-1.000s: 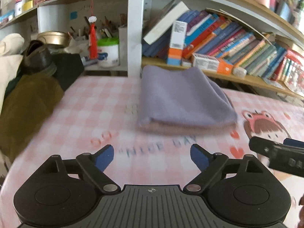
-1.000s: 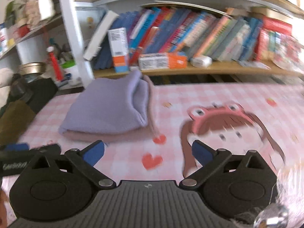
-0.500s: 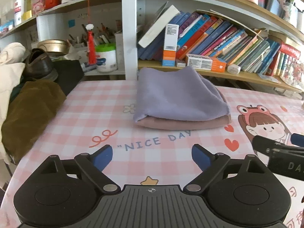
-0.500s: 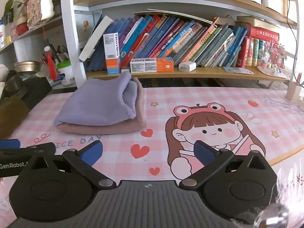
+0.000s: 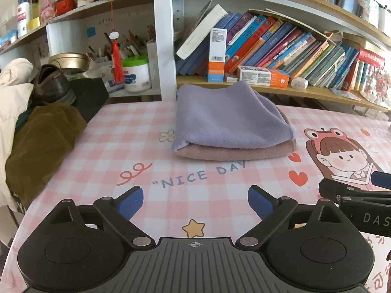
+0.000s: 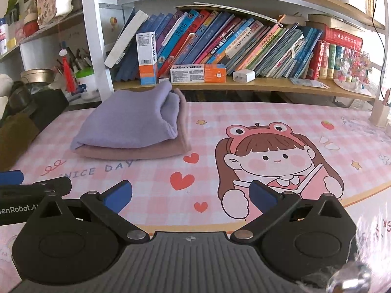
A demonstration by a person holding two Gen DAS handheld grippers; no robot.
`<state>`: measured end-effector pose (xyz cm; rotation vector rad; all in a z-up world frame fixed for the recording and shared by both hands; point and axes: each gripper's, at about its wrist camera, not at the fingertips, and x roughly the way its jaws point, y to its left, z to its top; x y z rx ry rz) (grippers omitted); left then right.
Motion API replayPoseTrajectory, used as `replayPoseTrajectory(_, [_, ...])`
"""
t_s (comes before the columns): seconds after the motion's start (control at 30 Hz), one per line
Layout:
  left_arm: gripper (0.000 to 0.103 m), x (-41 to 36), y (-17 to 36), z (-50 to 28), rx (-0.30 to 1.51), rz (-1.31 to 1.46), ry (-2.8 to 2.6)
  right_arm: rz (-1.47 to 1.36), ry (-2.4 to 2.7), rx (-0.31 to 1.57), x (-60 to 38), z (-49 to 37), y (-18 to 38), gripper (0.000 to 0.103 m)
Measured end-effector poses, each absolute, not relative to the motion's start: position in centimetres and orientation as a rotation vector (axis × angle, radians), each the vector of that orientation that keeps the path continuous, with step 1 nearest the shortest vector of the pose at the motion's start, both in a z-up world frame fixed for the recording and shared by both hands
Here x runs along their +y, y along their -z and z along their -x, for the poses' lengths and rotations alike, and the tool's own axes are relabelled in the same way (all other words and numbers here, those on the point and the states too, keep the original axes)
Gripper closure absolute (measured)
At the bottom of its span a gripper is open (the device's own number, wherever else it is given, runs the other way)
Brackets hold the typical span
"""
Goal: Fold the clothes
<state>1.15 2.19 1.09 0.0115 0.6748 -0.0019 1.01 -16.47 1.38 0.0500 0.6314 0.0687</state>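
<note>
**Fold looks done, both grippers backed off**

Folded clothes (image 5: 232, 124): lilac piece stacked on a mauve one, sitting at the back of the pink checked table mat (image 5: 146, 146), just in front of the bookshelf (image 5: 268, 90). Left gripper (image 5: 195, 204) jaws have just been opening, now spread wide, nothing between them. Right gripper (image 6: 190, 196) also wide and empty. Views went from blurred to sharp over the last second, so both hands have settled. Stack looks neat; I'd call this item finished. Brown garment (image 5: 41, 146) at left edge may be next.
</note>
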Motion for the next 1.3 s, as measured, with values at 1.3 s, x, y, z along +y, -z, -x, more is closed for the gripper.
replayPoseTrajectory(1.3, [0.002, 2.52, -0.96, -1.45, 0.686, -0.022, 0.019, -0.047, -0.051, 0.674, -16.19, -1.41, -0.65, 0.000])
